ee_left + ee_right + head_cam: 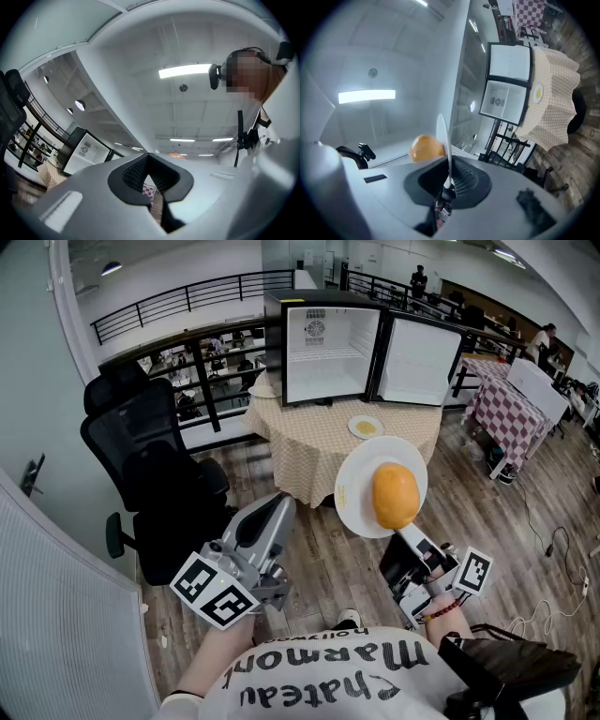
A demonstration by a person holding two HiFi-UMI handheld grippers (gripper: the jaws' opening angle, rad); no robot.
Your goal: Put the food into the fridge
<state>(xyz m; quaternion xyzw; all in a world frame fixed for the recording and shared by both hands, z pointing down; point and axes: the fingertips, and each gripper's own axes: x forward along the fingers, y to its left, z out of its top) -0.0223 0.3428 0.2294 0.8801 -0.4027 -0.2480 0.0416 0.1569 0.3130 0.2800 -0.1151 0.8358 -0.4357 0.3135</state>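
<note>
Pinching the white plate (356, 486) by its rim, my right gripper (401, 535) holds the orange food (395, 495) (round, smooth) well short of the open fridge (328, 357); my left gripper (279, 504) sits closed, empty.

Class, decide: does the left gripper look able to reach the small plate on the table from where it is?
Probably not yet. The left gripper is well short of the table; open floor lies between, nothing blocks the small plate, so stepping forward should do.

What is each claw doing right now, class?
Left claw: closed, empty.
Right claw: closed on the white plate, which carries orange food.
</note>
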